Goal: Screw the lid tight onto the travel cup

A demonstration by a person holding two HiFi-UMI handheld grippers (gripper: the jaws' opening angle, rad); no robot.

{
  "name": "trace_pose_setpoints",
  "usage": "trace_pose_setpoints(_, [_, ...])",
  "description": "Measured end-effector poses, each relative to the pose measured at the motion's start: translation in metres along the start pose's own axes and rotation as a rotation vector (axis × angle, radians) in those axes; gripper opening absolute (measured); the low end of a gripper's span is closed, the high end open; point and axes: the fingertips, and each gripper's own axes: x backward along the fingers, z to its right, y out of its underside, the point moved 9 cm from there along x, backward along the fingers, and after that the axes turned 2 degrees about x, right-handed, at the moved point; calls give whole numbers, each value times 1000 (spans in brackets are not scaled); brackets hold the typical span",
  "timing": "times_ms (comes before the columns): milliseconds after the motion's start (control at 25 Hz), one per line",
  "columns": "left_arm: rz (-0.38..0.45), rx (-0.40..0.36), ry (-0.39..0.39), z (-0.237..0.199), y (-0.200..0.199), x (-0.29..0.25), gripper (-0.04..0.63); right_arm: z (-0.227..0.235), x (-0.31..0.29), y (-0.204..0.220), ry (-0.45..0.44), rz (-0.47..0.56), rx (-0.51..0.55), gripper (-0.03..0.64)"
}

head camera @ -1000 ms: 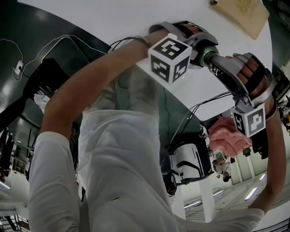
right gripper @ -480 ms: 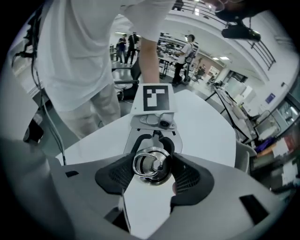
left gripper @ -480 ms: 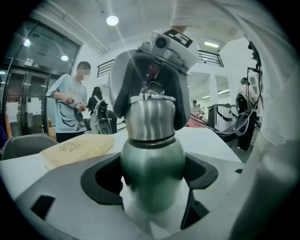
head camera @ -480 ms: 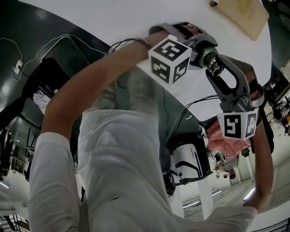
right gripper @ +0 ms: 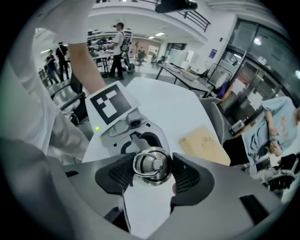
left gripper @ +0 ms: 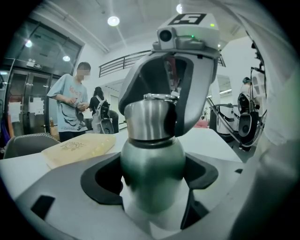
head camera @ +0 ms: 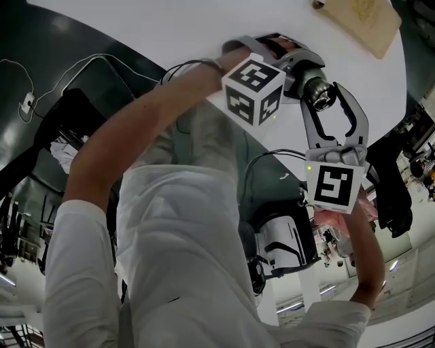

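White counter (head camera: 170, 27), mostly bare, with a tan board (head camera: 360, 20) lying at its far side, well apart from the work. People are standing about in the background and aren't involved.

The travel cup (left gripper: 152, 150) has a steel body and is held over the counter's near edge. I can't tell whether its base rests on the surface.

Left tool (left gripper: 152, 187): clamped on the cup's rounded body, dark pads pressing both flanks, coming in from the side.

Right tool (right gripper: 150, 180): pointing steeply down over the top, jaws set fairly wide, pads closed on the lid (right gripper: 152, 165) from either side. The lid sits on the cup's neck and looks square to it from the left tool's camera.

A small metal ring (right gripper: 144, 164) lies flat on the lid top, between the pads.

Risks as I see them:
- The body is smooth and curved, so the cup could spin in the left tool as torque builds and the lid would never seat tight.
- The lid rim is short and polished, so the right pads could slip or ride up and off.
- If the right tool is off-axis the threads could cross. The lid would feel tight but be cocked.
- The ring could catch a pad on a regrip.
- If the base is unsupported, downward push could tip the cup in the left grip.
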Motion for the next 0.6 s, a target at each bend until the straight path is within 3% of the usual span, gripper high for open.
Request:
trace_pose_setpoints(160, [0, 3, -4, 1, 0, 1, 359, 0, 0, -4, -19, 15, -124, 239])
trace_pose_setpoints(280, [2, 3, -2, 1, 0, 1, 359, 6, 9, -11, -77, 35, -135, 281])
trace_pose_setpoints(480, [0, 3, 0, 0, 1, 0, 359, 16, 29, -22, -224, -26, 28, 282])
trace_pose_setpoints(600, [0, 2, 0, 0, 1, -1, 359, 21, 36, -27, -304, -76, 276, 281])
